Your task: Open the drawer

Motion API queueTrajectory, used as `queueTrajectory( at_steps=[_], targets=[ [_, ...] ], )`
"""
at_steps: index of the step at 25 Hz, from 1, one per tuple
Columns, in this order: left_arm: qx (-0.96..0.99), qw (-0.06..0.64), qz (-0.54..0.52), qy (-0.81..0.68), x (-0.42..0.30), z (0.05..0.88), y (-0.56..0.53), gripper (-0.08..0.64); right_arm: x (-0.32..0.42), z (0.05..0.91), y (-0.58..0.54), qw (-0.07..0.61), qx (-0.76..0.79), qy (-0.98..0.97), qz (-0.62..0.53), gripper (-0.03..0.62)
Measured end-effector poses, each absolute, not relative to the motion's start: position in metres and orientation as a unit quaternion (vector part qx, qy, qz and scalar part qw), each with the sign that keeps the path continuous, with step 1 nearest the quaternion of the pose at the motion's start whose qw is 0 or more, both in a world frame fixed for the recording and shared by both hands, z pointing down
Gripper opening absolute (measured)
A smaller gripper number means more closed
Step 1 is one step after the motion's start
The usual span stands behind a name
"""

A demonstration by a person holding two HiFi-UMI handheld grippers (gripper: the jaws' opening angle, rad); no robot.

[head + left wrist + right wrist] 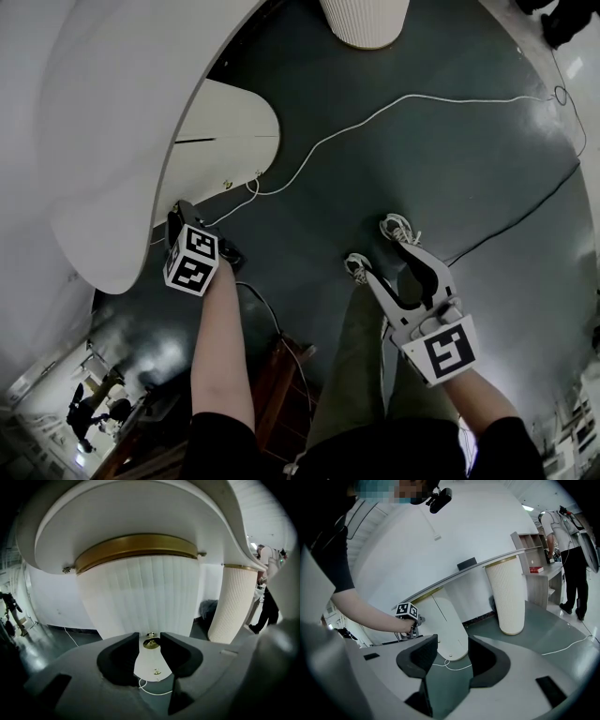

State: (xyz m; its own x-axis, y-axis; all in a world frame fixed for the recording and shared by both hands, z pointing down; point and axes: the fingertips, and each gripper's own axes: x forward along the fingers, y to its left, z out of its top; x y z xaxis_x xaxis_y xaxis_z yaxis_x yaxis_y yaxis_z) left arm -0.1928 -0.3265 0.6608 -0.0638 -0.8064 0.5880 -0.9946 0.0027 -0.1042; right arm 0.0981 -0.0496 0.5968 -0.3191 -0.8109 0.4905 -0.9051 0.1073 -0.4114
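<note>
A white rounded drawer unit (230, 141) stands under the curved white desk (112, 122). In the left gripper view a small brass knob (151, 642) on its white front (149, 663) sits between the dark pads, which close in on both sides of it. My left gripper (178, 214) reaches under the desk edge to that front; it is shut on the knob. The right gripper view shows the same unit (447, 620) with the left gripper (412, 623) at it. My right gripper (398, 267) hangs over the dark floor, open and holding nothing.
A white cable (375, 112) snakes across the dark floor from the unit. A fluted white column (506, 597) stands to the right of the unit. My shoes (398, 228) are below the right gripper. Another person (569, 550) stands by shelves at the far right.
</note>
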Motion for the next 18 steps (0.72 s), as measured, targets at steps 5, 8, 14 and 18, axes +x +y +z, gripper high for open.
queueTrajectory(
  at_steps=[5, 8, 14, 18],
  targets=[
    [0.641, 0.189, 0.273, -0.692, -0.189, 0.665, -0.326, 0.117, 0.109, 0.593, -0.051, 0.075, 0.586, -0.736, 0.331, 0.187],
    [0.638, 0.195, 0.258, -0.699, -0.191, 0.664, -0.325, 0.115, 0.113, 0.593, -0.051, 0.081, 0.586, -0.736, 0.330, 0.184],
    [0.641, 0.200, 0.245, -0.700, -0.190, 0.663, -0.325, 0.114, 0.112, 0.594, -0.052, 0.085, 0.578, -0.742, 0.330, 0.180],
    [0.643, 0.194, 0.249, -0.698, -0.190, 0.663, -0.324, 0.114, 0.106, 0.593, -0.053, 0.086, 0.569, -0.748, 0.332, 0.179]
  ],
)
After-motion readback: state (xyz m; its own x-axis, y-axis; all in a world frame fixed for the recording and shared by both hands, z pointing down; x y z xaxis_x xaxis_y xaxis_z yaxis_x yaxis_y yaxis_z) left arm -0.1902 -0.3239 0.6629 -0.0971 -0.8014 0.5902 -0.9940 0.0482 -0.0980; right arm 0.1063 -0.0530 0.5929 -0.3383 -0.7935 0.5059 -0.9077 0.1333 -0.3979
